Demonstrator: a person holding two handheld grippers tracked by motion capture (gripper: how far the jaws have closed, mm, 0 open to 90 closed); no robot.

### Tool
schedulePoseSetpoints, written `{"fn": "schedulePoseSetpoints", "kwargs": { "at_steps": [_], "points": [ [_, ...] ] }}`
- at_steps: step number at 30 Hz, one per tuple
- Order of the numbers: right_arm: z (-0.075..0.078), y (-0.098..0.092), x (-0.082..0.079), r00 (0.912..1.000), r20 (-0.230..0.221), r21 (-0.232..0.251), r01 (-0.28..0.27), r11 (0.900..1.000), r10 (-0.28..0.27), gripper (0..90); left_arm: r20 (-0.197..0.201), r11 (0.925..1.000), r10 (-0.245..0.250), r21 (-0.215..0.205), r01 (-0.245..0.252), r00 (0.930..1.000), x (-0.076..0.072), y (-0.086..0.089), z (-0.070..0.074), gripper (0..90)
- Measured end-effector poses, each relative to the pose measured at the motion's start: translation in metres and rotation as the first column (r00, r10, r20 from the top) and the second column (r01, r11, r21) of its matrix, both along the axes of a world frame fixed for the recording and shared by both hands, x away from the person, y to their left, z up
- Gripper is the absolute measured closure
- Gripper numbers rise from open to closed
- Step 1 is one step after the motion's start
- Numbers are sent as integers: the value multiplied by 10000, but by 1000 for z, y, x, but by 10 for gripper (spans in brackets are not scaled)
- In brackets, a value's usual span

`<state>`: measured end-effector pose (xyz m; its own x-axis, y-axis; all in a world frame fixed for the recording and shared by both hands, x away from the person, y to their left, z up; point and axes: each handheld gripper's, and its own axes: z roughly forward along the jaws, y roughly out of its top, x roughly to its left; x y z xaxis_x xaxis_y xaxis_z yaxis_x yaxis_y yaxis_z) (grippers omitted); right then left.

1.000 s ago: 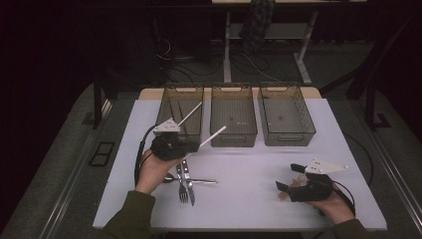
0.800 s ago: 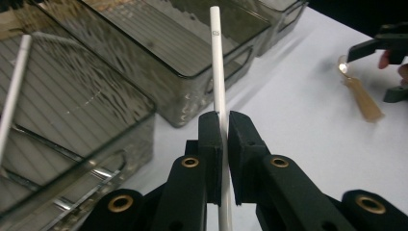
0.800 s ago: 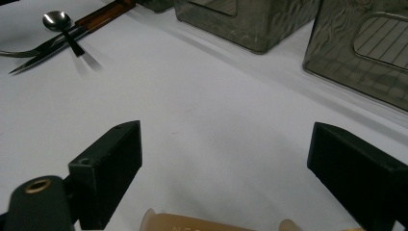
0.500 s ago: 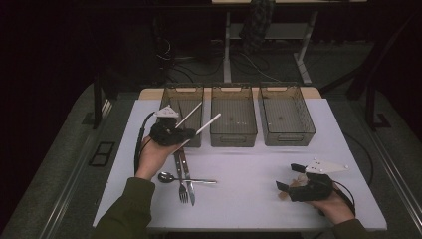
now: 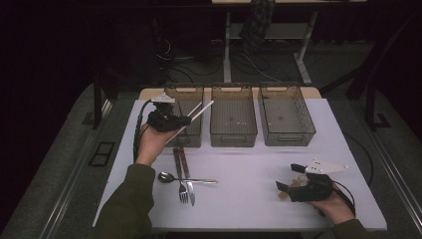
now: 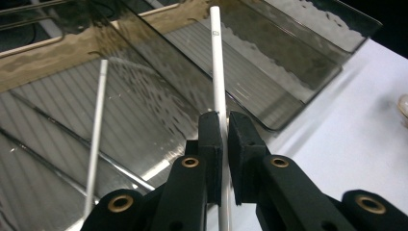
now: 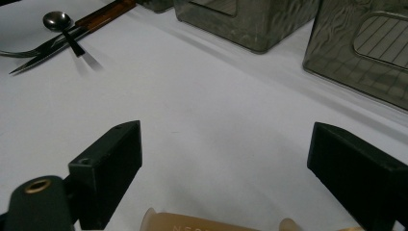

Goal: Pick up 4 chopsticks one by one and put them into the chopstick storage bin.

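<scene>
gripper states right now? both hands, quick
Left gripper: closed on a white chopstick, over the left bin.
Right gripper: open, holding nothing, resting on the table.

White chopstick: thin, straight, round, small grey mark near its far end. Clamped between the shut jaws of the left gripper, sticking out well beyond the jaw tips and running back under the gripper body. In the high view the chopstick slants up and right from the gripper, raised over the left bin. A second white chopstick lies left of the gripper, inside that bin.
</scene>
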<state>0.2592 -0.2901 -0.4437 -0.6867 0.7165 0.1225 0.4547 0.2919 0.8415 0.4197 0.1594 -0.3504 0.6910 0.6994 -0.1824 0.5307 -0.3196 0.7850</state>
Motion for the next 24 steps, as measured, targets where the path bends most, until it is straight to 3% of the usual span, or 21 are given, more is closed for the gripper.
{"fn": "schedulePoseSetpoints", "kwargs": {
  "at_steps": [12,24],
  "points": [
    [0,0,0,10000,-17,31,21,10000,-21,117,-283,9957,926,13,-926,9953,29,7,2,840],
    [1,-1,-1,10000,7,158,29,9999,-29,117,-386,9802,1805,896,-1765,9828,60,7,9,840]
  ]
}}
